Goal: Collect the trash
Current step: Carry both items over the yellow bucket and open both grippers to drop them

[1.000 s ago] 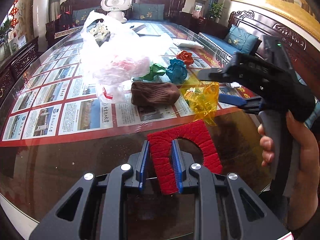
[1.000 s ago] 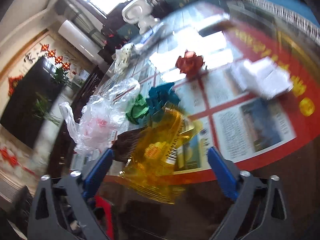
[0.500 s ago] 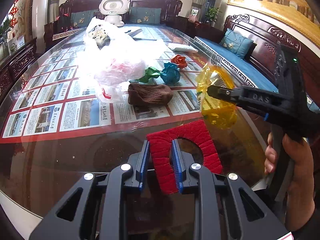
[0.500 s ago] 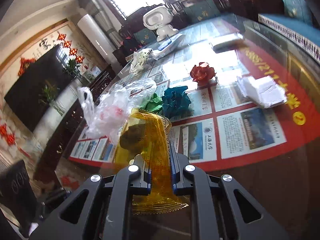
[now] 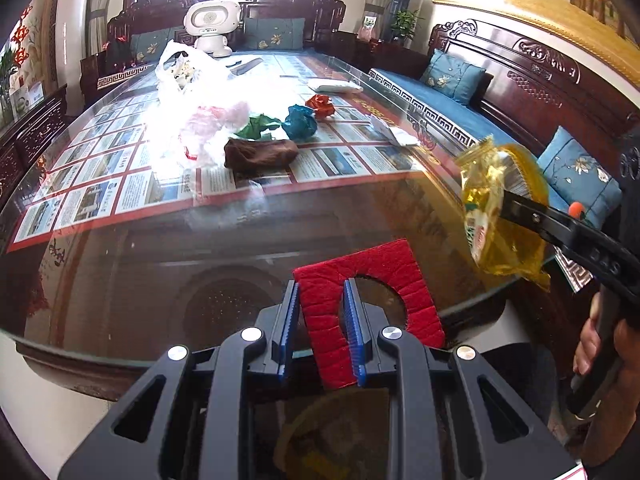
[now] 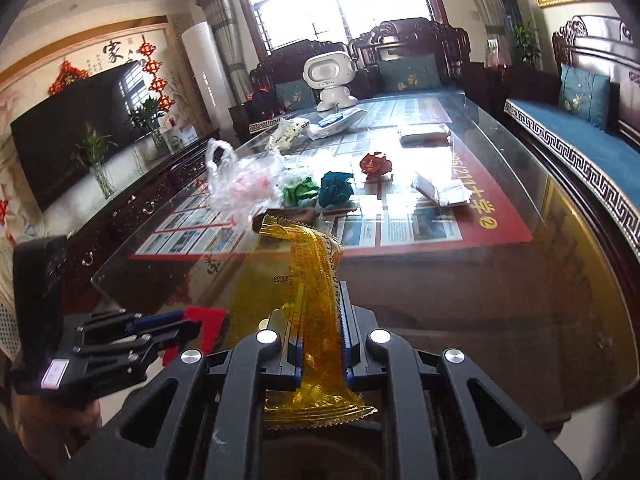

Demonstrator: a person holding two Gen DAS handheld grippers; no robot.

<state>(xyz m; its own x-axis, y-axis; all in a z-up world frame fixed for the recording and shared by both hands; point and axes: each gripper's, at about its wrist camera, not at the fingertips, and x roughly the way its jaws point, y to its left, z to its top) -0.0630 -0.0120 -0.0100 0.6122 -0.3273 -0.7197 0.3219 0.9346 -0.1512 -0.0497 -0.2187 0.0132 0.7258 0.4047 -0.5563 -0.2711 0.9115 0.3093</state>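
Note:
My left gripper [image 5: 320, 320] is shut on a red felt piece with a round hole [image 5: 384, 280], held over the near edge of the glass table [image 5: 160, 260]. My right gripper [image 6: 320, 340] is shut on a yellow clear wrapper [image 6: 316, 272], held off the table; the wrapper also shows at the right of the left wrist view [image 5: 492, 208]. On the table lie a clear plastic bag [image 5: 192, 120], a brown cloth [image 5: 260, 152], green [image 5: 256, 126], teal [image 5: 300, 122] and red [image 5: 320, 106] paper balls.
A white tissue wad [image 6: 440, 192] lies right of the paper balls. A white robot toy [image 5: 210, 28] stands at the table's far end. Dark wooden sofas with blue cushions [image 5: 456, 76] line the right side. A TV cabinet [image 6: 120, 208] runs along the left.
My right gripper closed on the yellow wrapper, lifted it off the table and drew back to the near right. My left gripper pulled back slightly with the red felt.

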